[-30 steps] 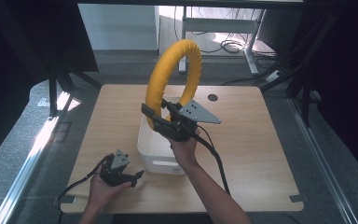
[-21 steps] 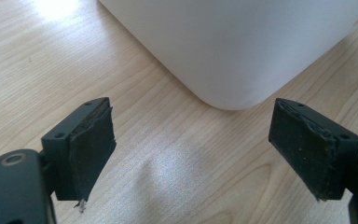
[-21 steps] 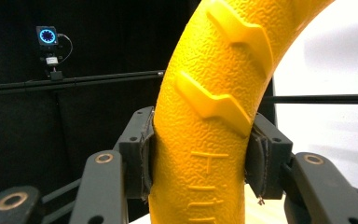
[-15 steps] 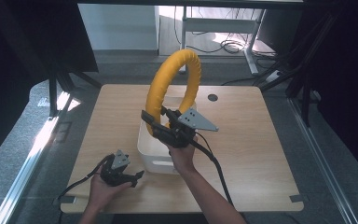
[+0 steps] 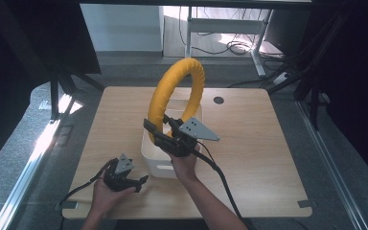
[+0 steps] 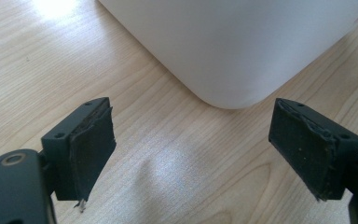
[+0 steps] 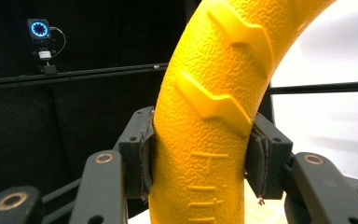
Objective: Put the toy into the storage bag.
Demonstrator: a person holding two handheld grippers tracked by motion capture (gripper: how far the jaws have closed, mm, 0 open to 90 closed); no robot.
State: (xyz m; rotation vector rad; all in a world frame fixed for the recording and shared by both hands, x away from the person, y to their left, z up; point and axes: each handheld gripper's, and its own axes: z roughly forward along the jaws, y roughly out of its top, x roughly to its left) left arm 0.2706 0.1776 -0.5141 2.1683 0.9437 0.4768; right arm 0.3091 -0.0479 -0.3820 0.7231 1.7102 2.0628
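A big yellow ring [image 5: 175, 93] with a rough, ridged surface stands upright over a white bin [image 5: 149, 154] in the middle of the table. My right gripper [image 5: 165, 132] is shut on the ring's lower part; in the right gripper view both pads press the yellow ring [image 7: 205, 140] from either side. My left gripper [image 5: 141, 181] rests low at the table's front left, held in a hand. Its jaws stand wide apart with nothing between them, pointing at a rounded corner of the white bin [image 6: 233, 51].
The wooden table [image 5: 263, 143] has a dark round hole [image 5: 218, 100] near its far edge. Cables trail from both grippers over the front edge. Black stands and dark curtains surround the table; a desk frame and cables lie on the floor beyond.
The right gripper has sunk a little with the yellow ring, bringing it lower over the white bin. The left gripper has stayed in place.
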